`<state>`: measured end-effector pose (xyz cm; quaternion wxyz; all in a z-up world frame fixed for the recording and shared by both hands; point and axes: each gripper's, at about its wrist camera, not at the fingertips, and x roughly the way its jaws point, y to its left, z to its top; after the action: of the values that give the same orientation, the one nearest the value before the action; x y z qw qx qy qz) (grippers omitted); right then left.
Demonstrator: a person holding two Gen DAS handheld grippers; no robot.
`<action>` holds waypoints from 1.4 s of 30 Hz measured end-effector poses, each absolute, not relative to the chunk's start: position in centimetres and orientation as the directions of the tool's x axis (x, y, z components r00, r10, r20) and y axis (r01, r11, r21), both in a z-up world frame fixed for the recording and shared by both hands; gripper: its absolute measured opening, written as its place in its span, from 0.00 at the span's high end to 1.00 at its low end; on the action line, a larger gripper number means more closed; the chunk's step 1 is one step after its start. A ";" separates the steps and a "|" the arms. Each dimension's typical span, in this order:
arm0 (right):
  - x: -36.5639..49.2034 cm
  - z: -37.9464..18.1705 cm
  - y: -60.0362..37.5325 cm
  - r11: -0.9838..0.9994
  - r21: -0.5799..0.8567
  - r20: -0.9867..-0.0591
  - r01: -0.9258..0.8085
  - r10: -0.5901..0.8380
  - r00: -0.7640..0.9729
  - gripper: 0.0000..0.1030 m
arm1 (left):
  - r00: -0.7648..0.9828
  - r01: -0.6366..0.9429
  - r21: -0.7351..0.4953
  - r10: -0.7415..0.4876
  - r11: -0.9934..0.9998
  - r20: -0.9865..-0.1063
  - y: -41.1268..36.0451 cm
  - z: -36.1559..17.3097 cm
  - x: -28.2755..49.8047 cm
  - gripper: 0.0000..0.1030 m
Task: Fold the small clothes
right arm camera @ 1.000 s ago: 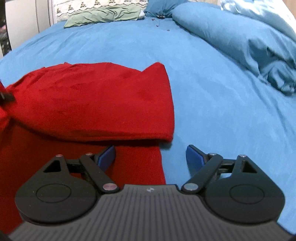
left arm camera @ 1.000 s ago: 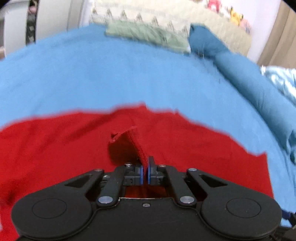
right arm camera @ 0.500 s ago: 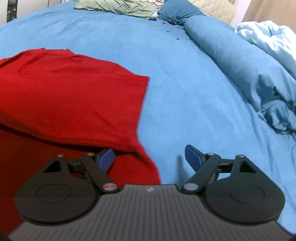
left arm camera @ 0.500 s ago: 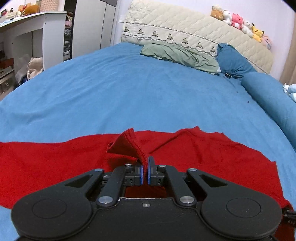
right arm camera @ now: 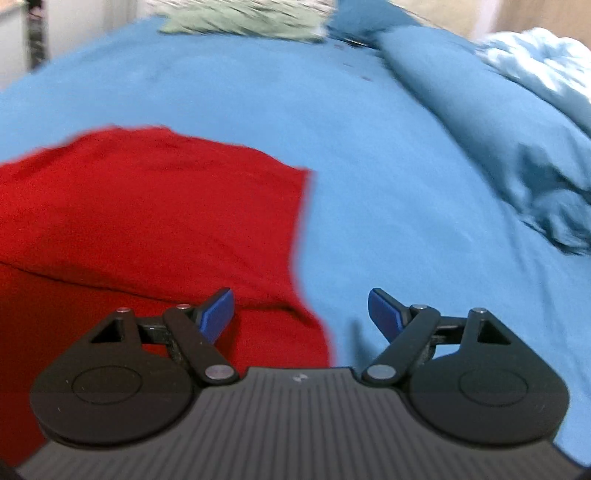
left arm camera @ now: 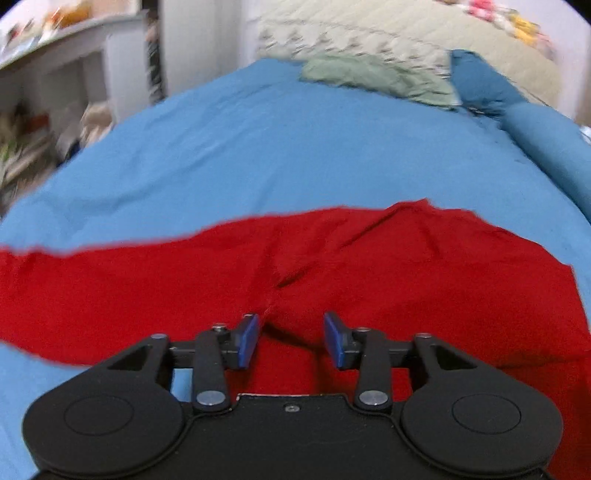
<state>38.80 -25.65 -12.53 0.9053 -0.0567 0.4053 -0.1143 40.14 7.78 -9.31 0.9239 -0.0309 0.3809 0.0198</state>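
Released: left gripper (left arm camera: 291, 341) has just been opening, and the fold of red knit garment (left arm camera: 332, 266) it pinched a second ago now lies flat on the blue bedsheet (left arm camera: 277, 155); nothing sits between the blue pads. Right gripper (right arm camera: 301, 314) jaws stand wide apart over the garment's right edge, nothing gripped. Garment lies folded over itself, well short of the green pillow (right arm camera: 243, 22) at the headboard end; rumpled blue duvet (right arm camera: 517, 147) to its right.
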 end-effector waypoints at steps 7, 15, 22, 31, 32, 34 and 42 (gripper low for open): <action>42.8 -15.1 -24.8 0.987 -0.052 -0.749 0.150 -0.138 0.648 0.07 | 0.729 0.076 -0.004 -0.058 0.997 -0.682 5.0 -10.3 43.5 0.35; 43.5 -14.2 -25.5 0.978 0.047 -0.751 0.204 -0.100 0.652 0.06 | 0.704 0.042 -0.031 -0.052 0.999 -0.708 5.2 -11.0 43.8 0.32; 49.9 -15.0 -27.3 0.973 0.090 -0.744 0.214 -0.077 0.663 0.06 | 0.622 0.105 -0.007 -0.071 0.994 -0.780 4.3 -14.2 43.9 0.31; 53.6 -15.8 -31.3 0.951 0.088 -0.772 0.298 -0.124 0.623 0.06 | 0.622 0.101 -0.008 -0.069 0.995 -0.780 4.3 -14.0 43.8 0.24; 53.0 -15.2 -31.1 0.953 0.085 -0.758 0.291 -0.128 0.639 0.06 | 0.622 0.095 -0.006 -0.064 0.995 -0.781 4.3 -13.5 43.7 0.24; 51.4 -13.3 -30.1 0.964 0.073 -0.721 0.257 -0.127 0.681 0.06 | 0.632 0.077 -0.008 -0.055 0.997 -0.773 4.6 -12.4 43.6 0.24; 44.2 -3.7 -21.8 0.992 0.086 -0.677 0.088 -0.007 0.736 0.02 | 0.662 -0.055 -0.053 -0.003 0.997 -0.750 7.7 -3.4 41.6 0.12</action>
<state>44.17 -21.83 -3.69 0.9299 0.0561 0.3626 -0.0256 41.58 7.73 -3.36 0.9109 -0.0352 0.4110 0.0141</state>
